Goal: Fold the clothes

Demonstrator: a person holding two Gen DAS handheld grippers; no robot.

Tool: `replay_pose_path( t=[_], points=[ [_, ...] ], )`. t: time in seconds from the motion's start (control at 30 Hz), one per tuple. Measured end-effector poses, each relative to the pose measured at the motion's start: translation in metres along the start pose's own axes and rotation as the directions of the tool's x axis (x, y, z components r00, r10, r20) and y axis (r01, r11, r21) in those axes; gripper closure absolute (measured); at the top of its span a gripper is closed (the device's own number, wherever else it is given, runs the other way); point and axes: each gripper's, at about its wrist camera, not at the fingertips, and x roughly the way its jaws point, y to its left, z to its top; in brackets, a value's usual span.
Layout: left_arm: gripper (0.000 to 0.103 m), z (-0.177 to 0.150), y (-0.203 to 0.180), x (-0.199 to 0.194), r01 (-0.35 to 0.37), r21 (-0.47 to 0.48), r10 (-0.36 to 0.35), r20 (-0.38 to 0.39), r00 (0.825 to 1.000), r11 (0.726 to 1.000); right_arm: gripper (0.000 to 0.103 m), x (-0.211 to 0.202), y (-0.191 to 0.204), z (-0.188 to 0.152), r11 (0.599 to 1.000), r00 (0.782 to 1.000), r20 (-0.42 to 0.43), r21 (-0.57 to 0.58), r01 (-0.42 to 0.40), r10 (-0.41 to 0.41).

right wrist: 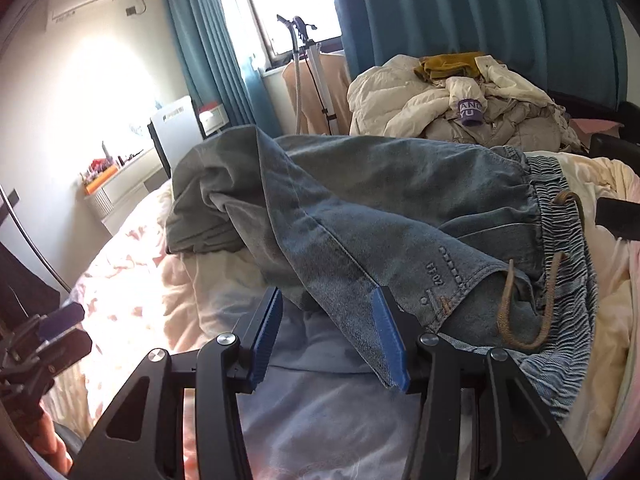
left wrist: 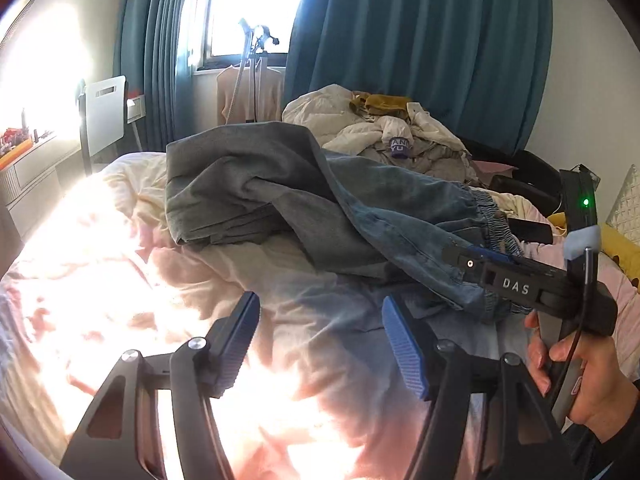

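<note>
A pair of blue jeans (left wrist: 360, 200) lies crumpled across the bed, legs bunched to the left. Its elastic waistband (right wrist: 560, 240) and brown drawstring (right wrist: 516, 320) are on the right. My left gripper (left wrist: 320, 340) hovers open over the bedspread just in front of the jeans, with nothing between its pads. My right gripper (right wrist: 328, 344) is open at the near hem of the jeans; denim runs along its right pad (right wrist: 390, 344) and only pale sheet shows in the gap. In the left wrist view the right gripper (left wrist: 464, 258), held by a hand (left wrist: 576, 380), reaches over the waistband end.
A heap of cream clothes (right wrist: 440, 92) with a purple cuff (right wrist: 470, 112) sits at the back of the bed. The pink patterned bedspread (left wrist: 100, 280) spreads left in strong sun. A garment steamer stand (left wrist: 252, 60), teal curtains (left wrist: 420, 40) and a white unit (right wrist: 178, 136) stand beyond the bed.
</note>
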Motion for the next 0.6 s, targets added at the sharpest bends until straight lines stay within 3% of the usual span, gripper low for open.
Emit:
replay_pose_path(
  t=[0.23, 0.4, 0.53, 0.57, 0.6],
  points=[
    [0.037, -0.004, 0.022, 0.041, 0.017, -0.075, -0.020, -0.050, 0.999, 0.997, 0.056, 0.055, 0.020, -0.007, 0.989, 0.999, -0.038, -0.144, 0.029, -0.035],
    [0.037, -0.006, 0.035, 0.070, -0.005, -0.096, -0.005, -0.097, 0.995, 0.995, 0.057, 0.078, 0.021, -0.011, 0.972, 0.992, -0.030, -0.206, 0.112, -0.121],
    [0.037, -0.007, 0.042, 0.083, -0.001, -0.117, -0.012, -0.116, 0.993, 0.993, 0.079, 0.084, 0.013, -0.011, 0.972, 0.990, -0.023, -0.196, 0.130, -0.137],
    [0.037, -0.008, 0.043, 0.085, -0.003, -0.120, -0.012, -0.119, 0.993, 0.993, 0.089, 0.084, 0.012, -0.011, 0.972, 0.990, -0.021, -0.197, 0.131, -0.137],
    [0.037, -0.008, 0.044, 0.086, -0.004, -0.123, -0.011, -0.121, 0.993, 0.992, 0.090, 0.084, 0.013, -0.011, 0.968, 0.989, -0.014, -0.208, 0.143, -0.149]
  ],
)
